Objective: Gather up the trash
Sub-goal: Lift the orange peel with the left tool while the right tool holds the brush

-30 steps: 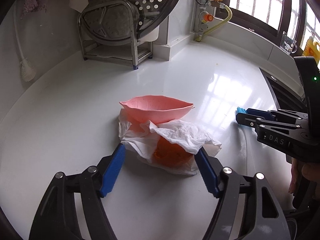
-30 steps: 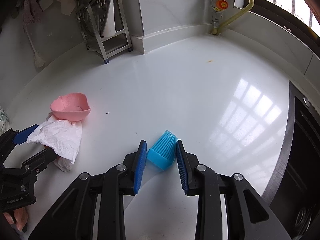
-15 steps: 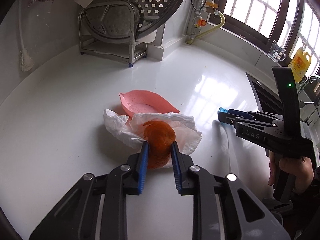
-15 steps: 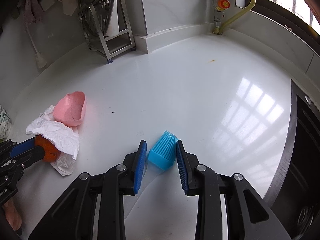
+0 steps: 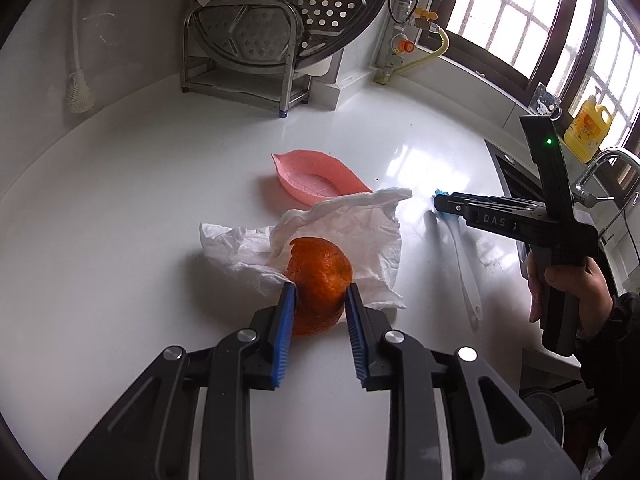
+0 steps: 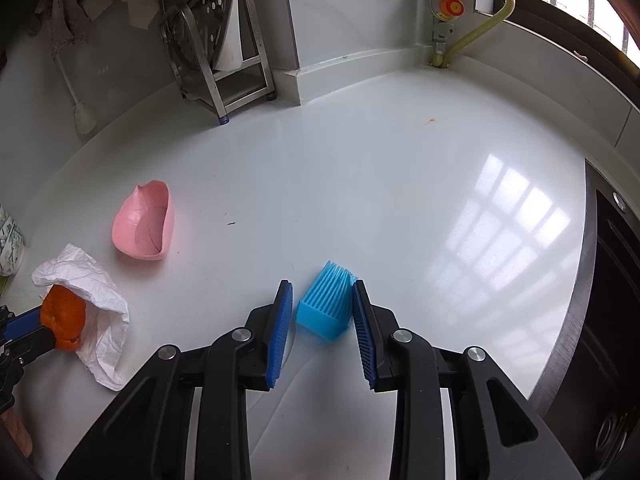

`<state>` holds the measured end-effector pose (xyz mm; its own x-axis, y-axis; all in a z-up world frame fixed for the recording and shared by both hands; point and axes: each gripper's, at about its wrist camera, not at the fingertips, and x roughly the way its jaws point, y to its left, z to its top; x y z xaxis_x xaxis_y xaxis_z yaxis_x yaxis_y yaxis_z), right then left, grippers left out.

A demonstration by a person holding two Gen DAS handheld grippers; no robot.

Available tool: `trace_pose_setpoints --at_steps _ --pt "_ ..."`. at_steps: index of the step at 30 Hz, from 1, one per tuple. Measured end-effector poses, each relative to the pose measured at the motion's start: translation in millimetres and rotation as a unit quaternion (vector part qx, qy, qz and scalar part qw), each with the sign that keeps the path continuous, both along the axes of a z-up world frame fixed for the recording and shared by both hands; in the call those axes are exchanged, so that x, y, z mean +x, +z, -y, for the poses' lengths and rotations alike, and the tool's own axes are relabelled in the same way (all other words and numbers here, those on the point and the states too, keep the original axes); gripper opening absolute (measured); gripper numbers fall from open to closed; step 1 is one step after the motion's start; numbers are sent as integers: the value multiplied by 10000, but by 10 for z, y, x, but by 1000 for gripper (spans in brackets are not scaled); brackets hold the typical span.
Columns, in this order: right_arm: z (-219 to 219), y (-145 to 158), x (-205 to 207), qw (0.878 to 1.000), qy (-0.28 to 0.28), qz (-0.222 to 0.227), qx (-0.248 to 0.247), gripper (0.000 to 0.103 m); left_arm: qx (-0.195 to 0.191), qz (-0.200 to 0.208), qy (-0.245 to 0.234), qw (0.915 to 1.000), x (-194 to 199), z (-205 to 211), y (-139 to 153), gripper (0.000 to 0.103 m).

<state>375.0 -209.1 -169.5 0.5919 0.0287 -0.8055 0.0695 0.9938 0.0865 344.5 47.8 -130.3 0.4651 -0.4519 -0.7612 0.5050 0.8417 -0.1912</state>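
Observation:
My left gripper (image 5: pixel 320 294) is shut on an orange peel (image 5: pixel 320 276) and holds it just above the white counter, over a crumpled white tissue (image 5: pixel 352 224). The peel (image 6: pixel 64 316) and tissue (image 6: pixel 100 320) also show at the left of the right wrist view. My right gripper (image 6: pixel 322 296) is shut on a blue silicone brush (image 6: pixel 326 304), which it holds by the bristle head; the brush's clear handle (image 5: pixel 460 256) lies on the counter. A pink leaf-shaped dish (image 5: pixel 316 178) sits behind the tissue.
A steel rack with a perforated steamer tray (image 5: pixel 280 28) stands at the back. A gas valve with a yellow hose (image 6: pixel 472 20) is at the back wall. A dark sink (image 6: pixel 612 280) lies at the right. A yellow bottle (image 5: pixel 588 128) stands by the window.
My left gripper closed on the orange peel and lifted it back off the tissue, which unfolded. The right gripper stayed shut on the brush, barely moving.

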Motion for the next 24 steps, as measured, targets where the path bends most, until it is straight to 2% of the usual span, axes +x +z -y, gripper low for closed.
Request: trace_pose_setpoints --at_steps 2,3,4,5,6,7,9,14,16,17,24 --pt "-3 14 -9 10000 -42 30 -8 43 -19 -6 41 10000 -6 -53 -7 32" --pt "-7 19 -15 10000 -60 36 -23 43 -55 -8 69 10000 -7 -79 -1 35" --pt "-14 21 -16 10000 -76 22 -33 43 -82 5 122 9999 -4 -105 10 47" --pt "-22 19 -18 9999 -103 -11 -58 43 -103 29 195 9998 0 -131 26 68" --pt "-28 17 -28 9998 -154 -48 -102 43 -152 88 285 9994 -4 -165 49 75" --pt "-35 15 -34 9997 -196 -86 -128 43 -240 143 342 9990 -11 -194 79 77" --pt "-38 6 -55 9994 -291 -153 -144 43 -304 172 354 9988 -2 -220 113 77" --pt "-142 3 -56 9989 -334 -157 -289 43 -15 217 360 9991 22 -144 81 77" --pt "-225 6 -56 9984 -234 -125 -505 36 55 220 328 9992 26 -106 66 77" --pt "-252 9 -55 9984 -181 -111 -530 26 63 224 306 9993 24 -87 65 77" --pt "-212 11 -89 9988 -261 -68 -402 27 98 421 3 9991 -50 117 90 77"
